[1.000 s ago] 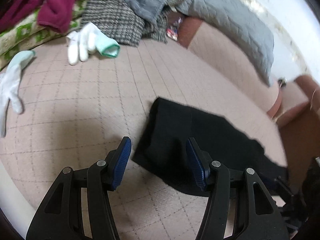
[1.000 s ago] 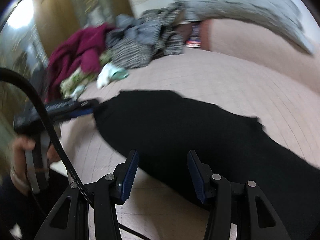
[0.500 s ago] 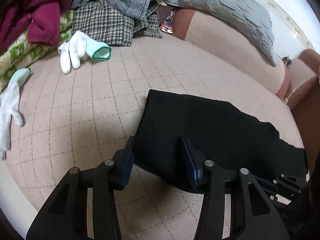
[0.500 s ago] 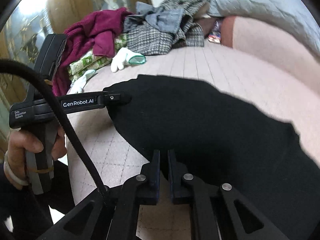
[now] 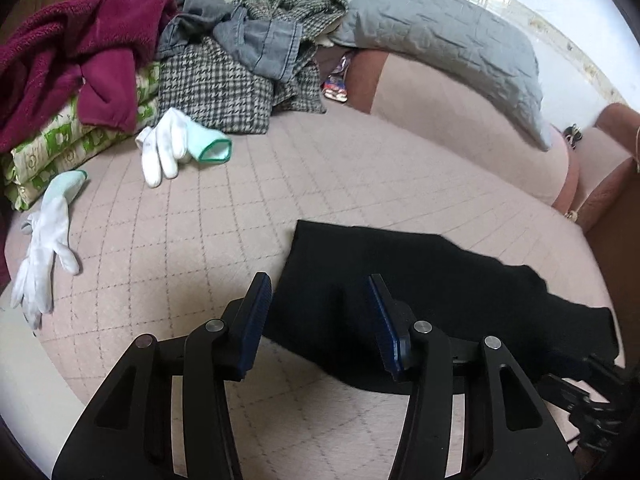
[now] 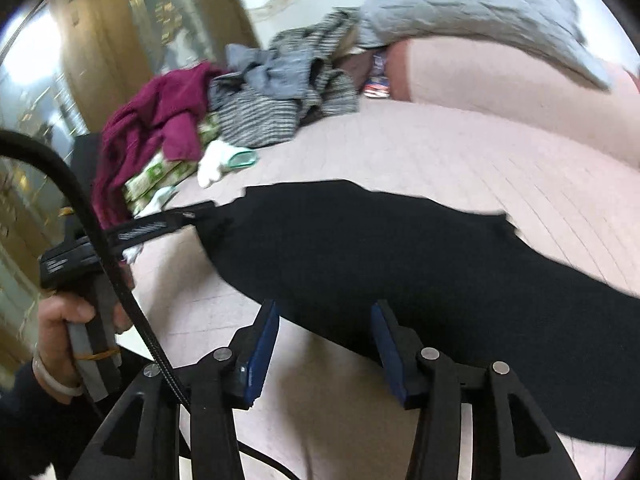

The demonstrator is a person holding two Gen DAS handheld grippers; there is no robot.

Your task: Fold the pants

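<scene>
Left tongs [image 5: 318, 316]: jaws parted, just opened a little further, one blue pad either side of the near corner of the black pants [image 5: 420, 300] but not pressing; nothing held. Right tongs [image 6: 324, 344]: jaws apart after just reopening, straddling the pants' near edge, cloth not pinched. Judgement: both sets released so the folded panel lies flat; next fold not begun. Pants lie spread on the pink quilted bed [image 5: 240, 220]. Beyond the pants: two white gloves [image 5: 176, 152], a heap of clothes [image 5: 224, 64], a grey pillow [image 5: 444, 36] against the wall. Left of the pants, a hand [image 6: 76, 320] grips the left handle.
</scene>
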